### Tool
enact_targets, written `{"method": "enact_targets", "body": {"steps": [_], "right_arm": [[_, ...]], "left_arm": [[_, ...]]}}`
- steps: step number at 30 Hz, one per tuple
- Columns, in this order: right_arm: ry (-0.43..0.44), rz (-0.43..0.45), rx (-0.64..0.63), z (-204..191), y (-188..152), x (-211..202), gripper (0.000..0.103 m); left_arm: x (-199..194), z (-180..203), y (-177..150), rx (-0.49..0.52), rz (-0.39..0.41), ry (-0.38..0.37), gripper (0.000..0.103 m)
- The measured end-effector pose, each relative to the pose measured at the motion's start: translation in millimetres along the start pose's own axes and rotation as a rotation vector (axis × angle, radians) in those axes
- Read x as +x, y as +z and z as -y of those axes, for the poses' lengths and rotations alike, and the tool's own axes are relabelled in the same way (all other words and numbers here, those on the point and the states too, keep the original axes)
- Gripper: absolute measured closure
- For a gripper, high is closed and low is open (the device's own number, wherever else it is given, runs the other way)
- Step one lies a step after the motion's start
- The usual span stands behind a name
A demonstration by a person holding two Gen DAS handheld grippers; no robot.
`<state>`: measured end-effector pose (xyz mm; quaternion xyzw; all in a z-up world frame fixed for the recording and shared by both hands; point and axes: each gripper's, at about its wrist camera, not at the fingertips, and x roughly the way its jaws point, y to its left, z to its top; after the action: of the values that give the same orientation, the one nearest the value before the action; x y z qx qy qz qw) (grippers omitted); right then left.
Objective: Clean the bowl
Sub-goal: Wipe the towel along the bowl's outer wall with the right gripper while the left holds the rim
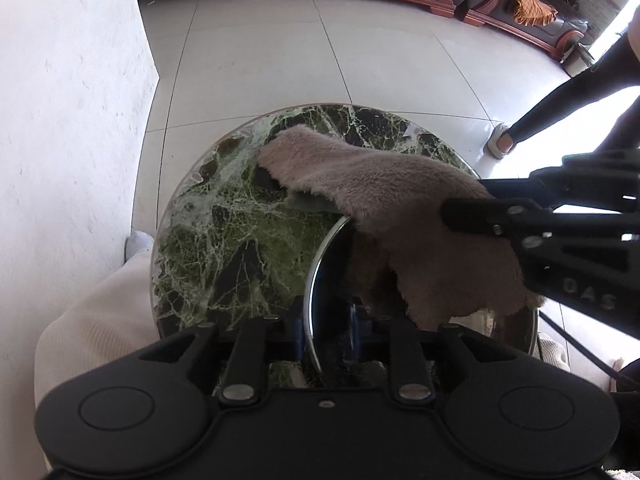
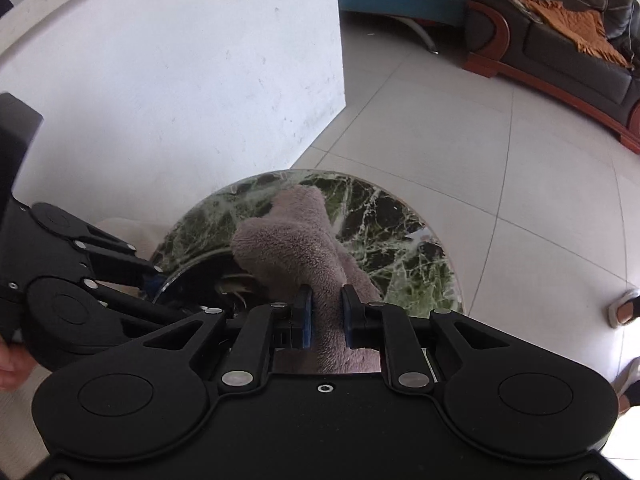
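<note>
Bowl rim [image 1: 320, 264] pinched between left gripper [image 1: 326, 332] fingers; plush cloth [image 2: 288, 248] clamped by right gripper [image 2: 325, 312]; best wiped inward, steadily.

My round stone table top [image 1: 224, 240] is dark green to black, laced all over with pale green and white veins, and the shiny steel bowl [image 1: 320, 264] on it is silver at the rim and dark inside. The fluffy cloth [image 1: 384, 196] is a plain dusty pinkish-brown. My two grippers are matte black with blue pads [image 2: 306, 320], the floor tiles [image 2: 500, 160] pale grey-white.
</note>
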<state>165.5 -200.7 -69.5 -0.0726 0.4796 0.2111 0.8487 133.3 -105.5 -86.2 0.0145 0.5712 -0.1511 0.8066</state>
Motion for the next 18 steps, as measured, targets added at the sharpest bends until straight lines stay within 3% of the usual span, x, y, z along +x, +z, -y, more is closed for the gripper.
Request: {"method": "enact_targets", "body": {"steps": [6, 13, 18], "right_arm": [[0.005, -0.047, 0.06, 5, -25, -5, 0.088], [0.028, 0.017, 0.024, 2, 7, 1, 0.088], [0.023, -0.025, 0.097, 9, -18, 2, 0.089]], "left_arm": [[0, 0, 0, 0.014, 0.001, 0.005, 0.083], [0, 2, -1, 0.03, 0.001, 0.022, 0.083], [0, 4, -2, 0.029, 0.019, 0.029, 0.082]]}}
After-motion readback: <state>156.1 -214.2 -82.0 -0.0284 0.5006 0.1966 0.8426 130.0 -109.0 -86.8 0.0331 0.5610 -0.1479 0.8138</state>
